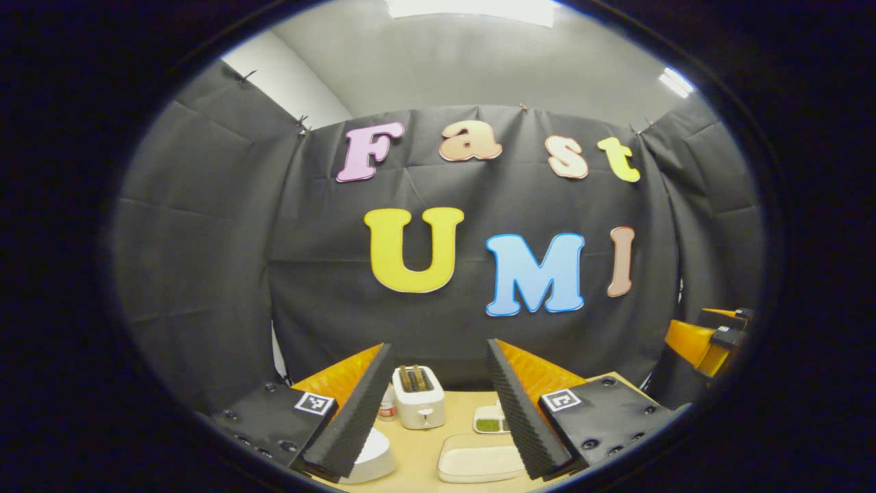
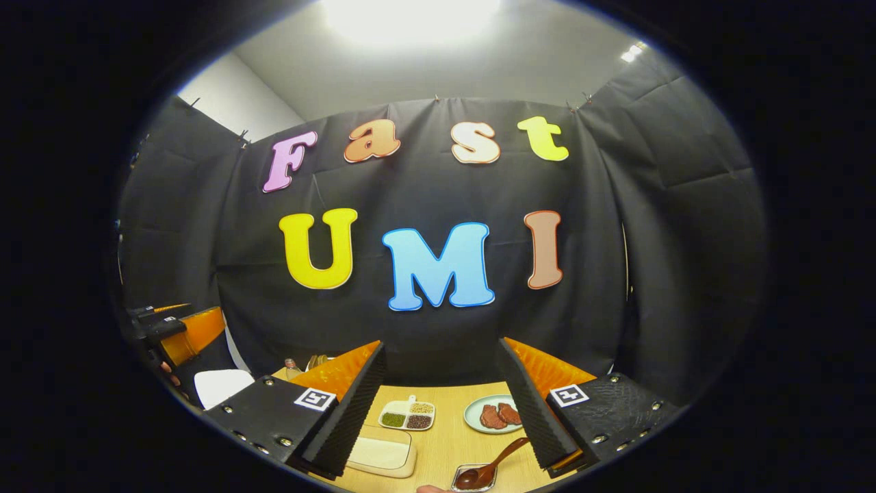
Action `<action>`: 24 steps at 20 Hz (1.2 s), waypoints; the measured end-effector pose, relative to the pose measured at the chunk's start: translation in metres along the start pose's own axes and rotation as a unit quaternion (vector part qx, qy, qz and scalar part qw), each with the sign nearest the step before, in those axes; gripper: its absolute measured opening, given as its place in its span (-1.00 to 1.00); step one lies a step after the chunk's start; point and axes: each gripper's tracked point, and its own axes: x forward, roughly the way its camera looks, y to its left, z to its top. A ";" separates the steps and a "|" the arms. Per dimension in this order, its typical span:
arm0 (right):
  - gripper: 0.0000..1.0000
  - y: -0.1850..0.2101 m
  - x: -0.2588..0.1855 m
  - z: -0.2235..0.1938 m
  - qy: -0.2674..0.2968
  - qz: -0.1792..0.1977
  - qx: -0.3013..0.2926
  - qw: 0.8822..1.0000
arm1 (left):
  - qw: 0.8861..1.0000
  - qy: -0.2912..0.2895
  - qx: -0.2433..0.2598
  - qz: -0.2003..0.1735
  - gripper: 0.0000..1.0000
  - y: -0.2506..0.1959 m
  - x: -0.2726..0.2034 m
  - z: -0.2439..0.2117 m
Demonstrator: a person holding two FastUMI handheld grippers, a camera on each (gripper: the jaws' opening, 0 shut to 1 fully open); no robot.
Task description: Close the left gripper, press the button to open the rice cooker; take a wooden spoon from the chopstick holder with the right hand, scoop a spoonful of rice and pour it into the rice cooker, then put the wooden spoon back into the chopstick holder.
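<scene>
Both grippers are held high and level, apparently staged before any step of the task. The left gripper [image 1: 438,404] has its fingers spread above the white rice cooker [image 1: 373,457] at the lower left of the frame. The right gripper [image 2: 441,404] is likewise spread and empty, with a divided grain dish [image 2: 408,415] between its fingers on the tabletop [image 2: 445,445].

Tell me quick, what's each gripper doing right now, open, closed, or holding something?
Left gripper: open, holding nothing, raised above the table.
Right gripper: open, holding nothing, also raised above the table.
</scene>
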 end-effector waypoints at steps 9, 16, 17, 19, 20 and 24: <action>0.96 0.012 -0.008 -0.007 0.010 -0.021 -0.006 1.000 | 0.999 0.027 -0.023 -0.014 0.92 0.023 0.006 -0.023; 0.96 0.032 -0.005 0.003 -0.003 -0.039 -0.006 0.999 | 0.999 0.028 -0.015 -0.041 0.92 0.040 0.012 -0.022; 0.96 0.036 -0.005 0.004 -0.004 -0.041 -0.007 0.999 | 0.999 0.028 -0.015 -0.044 0.92 0.043 0.013 -0.024; 0.96 0.037 -0.007 0.000 -0.001 -0.046 -0.014 0.999 | 0.998 0.031 -0.018 -0.051 0.92 0.045 0.013 -0.027; 0.96 0.037 -0.007 0.000 0.002 -0.046 -0.019 0.999 | 0.998 0.036 -0.018 -0.056 0.92 0.045 0.013 -0.032; 0.97 0.035 -0.010 0.002 0.000 -0.037 -0.022 0.999 | 0.998 0.042 -0.017 -0.050 0.86 0.043 0.007 -0.036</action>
